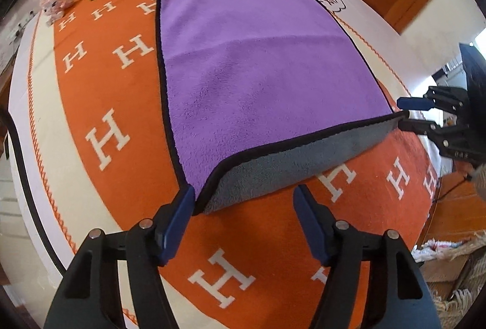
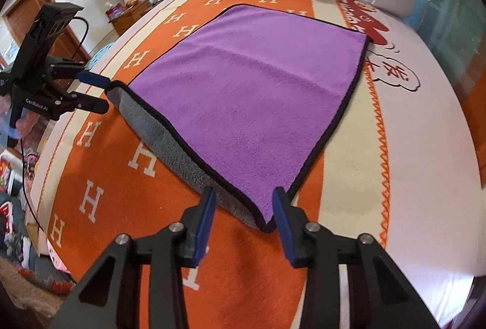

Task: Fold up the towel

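towel (image 1: 252,80) purple side up on orange rug (image 1: 100,86), long axis running away from me, near hem lifted showing grey underside. my left gripper (image 1: 243,201) spread wide, near left corner just inside left pad. my right gripper (image 2: 244,204) also spread, near right corner between pads, contact unclear. both corners equally near; fold goes forward toward far hem.
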Available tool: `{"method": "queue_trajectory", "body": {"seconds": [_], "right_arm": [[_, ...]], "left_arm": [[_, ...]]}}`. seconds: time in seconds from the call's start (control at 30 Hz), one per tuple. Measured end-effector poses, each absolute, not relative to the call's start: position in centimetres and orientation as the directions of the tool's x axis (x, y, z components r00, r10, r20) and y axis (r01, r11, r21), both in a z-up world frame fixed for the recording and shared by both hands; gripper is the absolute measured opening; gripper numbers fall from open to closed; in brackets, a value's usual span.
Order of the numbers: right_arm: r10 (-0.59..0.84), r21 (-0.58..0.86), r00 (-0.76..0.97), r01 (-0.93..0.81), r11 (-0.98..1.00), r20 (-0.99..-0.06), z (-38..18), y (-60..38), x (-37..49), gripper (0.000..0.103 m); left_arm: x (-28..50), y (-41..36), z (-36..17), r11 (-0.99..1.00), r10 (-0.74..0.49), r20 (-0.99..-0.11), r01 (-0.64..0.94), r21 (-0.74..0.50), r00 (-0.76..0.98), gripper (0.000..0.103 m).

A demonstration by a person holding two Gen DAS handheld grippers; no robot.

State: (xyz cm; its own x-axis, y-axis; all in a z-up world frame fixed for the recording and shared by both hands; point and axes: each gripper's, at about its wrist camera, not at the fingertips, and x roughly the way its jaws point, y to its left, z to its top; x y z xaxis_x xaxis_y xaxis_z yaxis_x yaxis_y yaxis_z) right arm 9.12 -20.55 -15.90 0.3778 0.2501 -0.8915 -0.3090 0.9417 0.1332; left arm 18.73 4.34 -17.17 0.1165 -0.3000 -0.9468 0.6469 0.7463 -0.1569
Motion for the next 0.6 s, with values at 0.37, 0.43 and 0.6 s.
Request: {"method": "queue_trajectory", "body": {"seconds": [0.37, 0.43, 0.6], "right_arm": [[0.253, 0.118, 0.348, -0.365, 0.923, -0.903, -16.3, -20.2, 9.4, 0.022], [0.254, 0.121, 0.348, -0.362, 0.924, -0.902, -16.2, -20.2, 9.5, 0.021], [0.254, 0.117, 0.359, -0.362, 0.925, -0.898, -15.8, -20.3, 9.5, 0.021]], "left_arm": [[20.2, 5.3, -17.7, 0.740, -0.288, -0.954, 0.652, -0.166, 0.085, 0.060], [20.5, 5.5, -17.7, 0.743, -0.287, -0.954, 0.649, -0.165, 0.086, 0.060], [20.8, 5.2, -17.6, 0.722, -0.298, -0.952, 0.669, -0.179, 0.067, 0.047]]}}
